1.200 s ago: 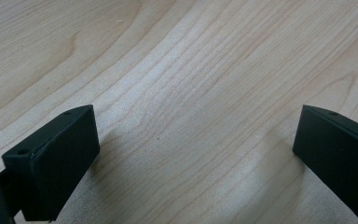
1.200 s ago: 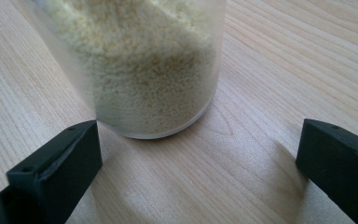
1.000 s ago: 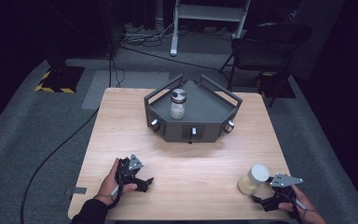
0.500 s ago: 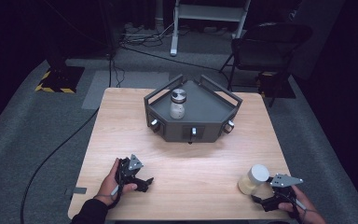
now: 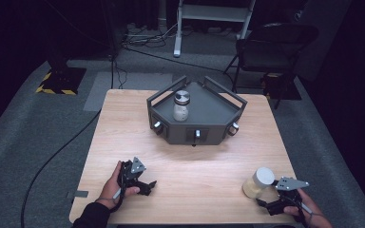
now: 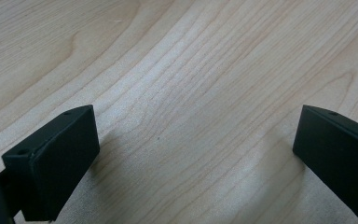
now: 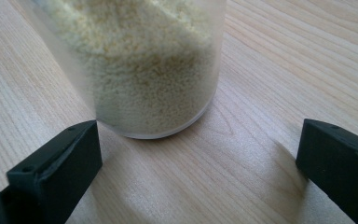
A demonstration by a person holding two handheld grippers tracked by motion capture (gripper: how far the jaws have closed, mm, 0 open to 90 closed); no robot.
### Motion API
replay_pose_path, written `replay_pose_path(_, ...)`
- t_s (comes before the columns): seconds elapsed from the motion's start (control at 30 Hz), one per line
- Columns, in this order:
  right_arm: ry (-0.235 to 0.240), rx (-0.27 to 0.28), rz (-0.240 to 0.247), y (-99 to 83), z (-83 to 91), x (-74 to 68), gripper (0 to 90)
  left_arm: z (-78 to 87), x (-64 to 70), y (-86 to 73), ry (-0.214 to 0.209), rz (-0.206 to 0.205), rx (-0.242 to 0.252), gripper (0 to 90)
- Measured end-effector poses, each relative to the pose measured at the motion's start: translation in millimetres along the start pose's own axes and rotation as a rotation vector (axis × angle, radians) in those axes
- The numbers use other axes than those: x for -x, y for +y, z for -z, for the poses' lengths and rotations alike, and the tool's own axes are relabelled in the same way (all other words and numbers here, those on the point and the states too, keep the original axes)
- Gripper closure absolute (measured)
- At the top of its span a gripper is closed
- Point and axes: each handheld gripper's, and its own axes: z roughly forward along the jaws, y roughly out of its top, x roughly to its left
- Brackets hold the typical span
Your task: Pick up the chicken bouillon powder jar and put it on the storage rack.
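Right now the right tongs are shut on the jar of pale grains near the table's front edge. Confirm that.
Not quite. The right tongs are open, not shut on the jar: in the right gripper view the jaws stand wide apart, with the jar of pale grains just beyond them, untouched. The rest holds; the high view shows the jar near the table's front edge.

Dark tray [image 5: 209, 111] holding a metal-lidded jar [image 5: 181, 105]; black chair [image 5: 271, 45] behind the table [image 5: 195, 166]
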Motion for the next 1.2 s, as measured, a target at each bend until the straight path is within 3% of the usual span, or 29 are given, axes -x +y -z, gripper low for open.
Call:
replay_pose_path(0.73, -0.001, 0.002, 0.004, 0.5, 0.4, -3.5, 1.7, -0.3, -0.7, 0.2, -0.003, -0.002, 0.001, 0.4)
replay_pose_path(0.87, 0.003, 0.017, 0.001, 0.5, 3.1, -4.2, 1.8, -0.3, -0.7, 0.2, -0.002, -0.003, 0.001, 0.4)
replay_pose_path(1.2, 0.035, 0.118, -0.024, -3.2, 11.5, -5.1, 2.2, -0.3, -0.7, 0.2, -0.003, -0.003, 0.001, 0.4)
